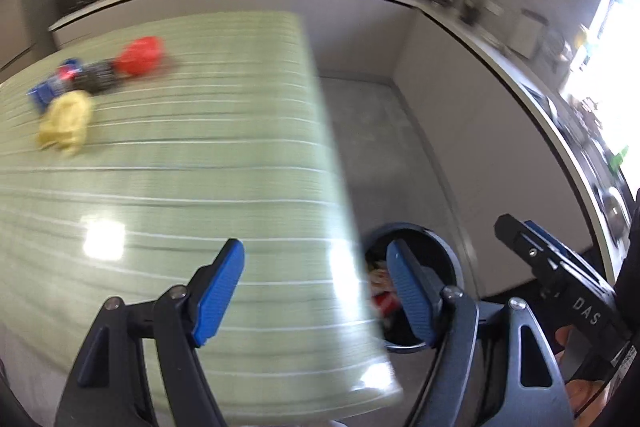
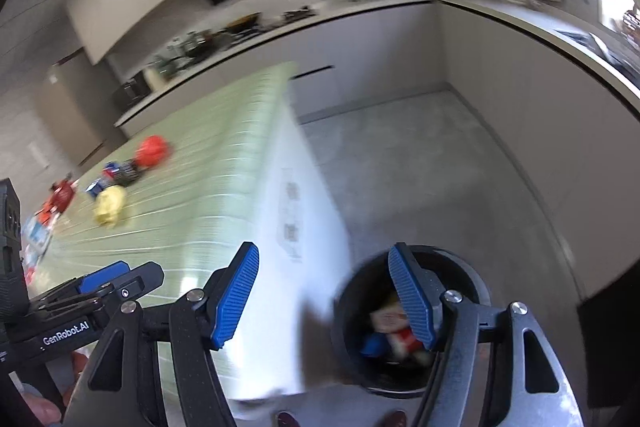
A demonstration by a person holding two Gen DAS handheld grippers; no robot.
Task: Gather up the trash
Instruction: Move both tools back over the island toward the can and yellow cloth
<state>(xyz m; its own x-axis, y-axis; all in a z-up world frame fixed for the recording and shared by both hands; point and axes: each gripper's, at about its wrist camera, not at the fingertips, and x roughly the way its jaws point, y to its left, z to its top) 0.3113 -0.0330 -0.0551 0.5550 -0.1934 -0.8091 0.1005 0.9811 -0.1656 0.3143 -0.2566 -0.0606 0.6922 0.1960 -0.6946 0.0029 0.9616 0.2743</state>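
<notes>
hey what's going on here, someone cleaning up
Yes. A person holds a hand-held gripper in each hand, and both the left hand-held gripper and the right hand-held gripper are open and empty. A black trash bin on the floor beside the table already has wrappers in it. More trash is on the green tablecloth: a red item, a yellow crumpled piece and some darker packets.

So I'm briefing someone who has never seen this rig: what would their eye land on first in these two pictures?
Probably the bright litter far back on the green striped tabletop: a red crumpled piece and a yellow crumpled piece, with small dark and blue bits between them. Next, the black bin on the floor beside the table, already holding wrappers. Both the left gripper and right gripper are open and empty.
</notes>
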